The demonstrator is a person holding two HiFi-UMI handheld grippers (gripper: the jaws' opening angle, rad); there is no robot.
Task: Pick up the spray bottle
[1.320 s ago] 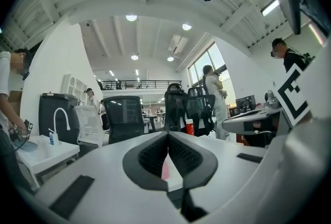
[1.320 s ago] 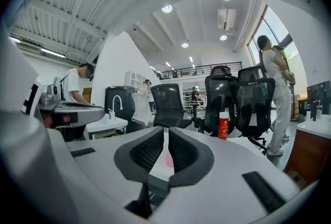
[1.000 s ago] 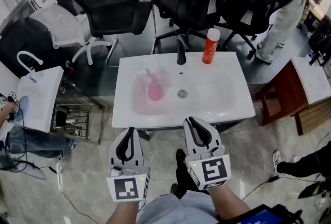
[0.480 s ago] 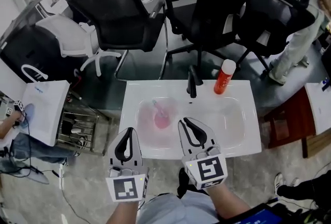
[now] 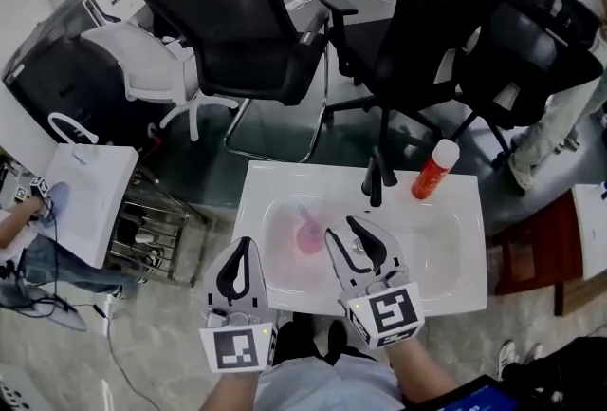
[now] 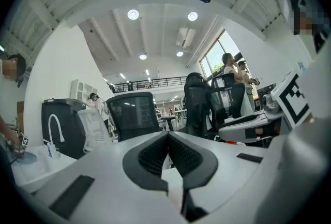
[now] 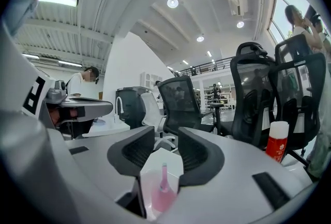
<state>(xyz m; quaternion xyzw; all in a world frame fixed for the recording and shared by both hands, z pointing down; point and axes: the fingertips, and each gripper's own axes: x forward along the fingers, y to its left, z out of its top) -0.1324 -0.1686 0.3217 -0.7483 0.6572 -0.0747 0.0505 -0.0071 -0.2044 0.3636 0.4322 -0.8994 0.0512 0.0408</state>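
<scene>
Busy open workshop, polished grey floor, and a white glossy sink standing in the middle of it, with black mesh office chairs behind it.

Both forearms come in from the bottom of the head view, side by side, wrists straight, each gripper held roughly level and pointing out at the sink. The marker cubes sit on top, facing up. The left gripper hangs beside the sink's near left corner, over the floor. The right gripper reaches in over the near rim.

Grippers are smooth grey plastic shells with black ribbed pads curving to a point. The spray bottle is small, translucent pink, with a fat body and a thin nozzle, and it stands upright in the basin. The faucet is matte black, and the can is a red cylinder with a white cap.

Left gripper: pads pressed together tip to tip, nothing between them. Right gripper: jaws have just been opening and now stand apart. The spray bottle shows through the gap, just ahead of the tips and a bit lower, with the pads not touching it. Faucet and can are further out and to the right of the right gripper, on the sink's far rim.
</scene>
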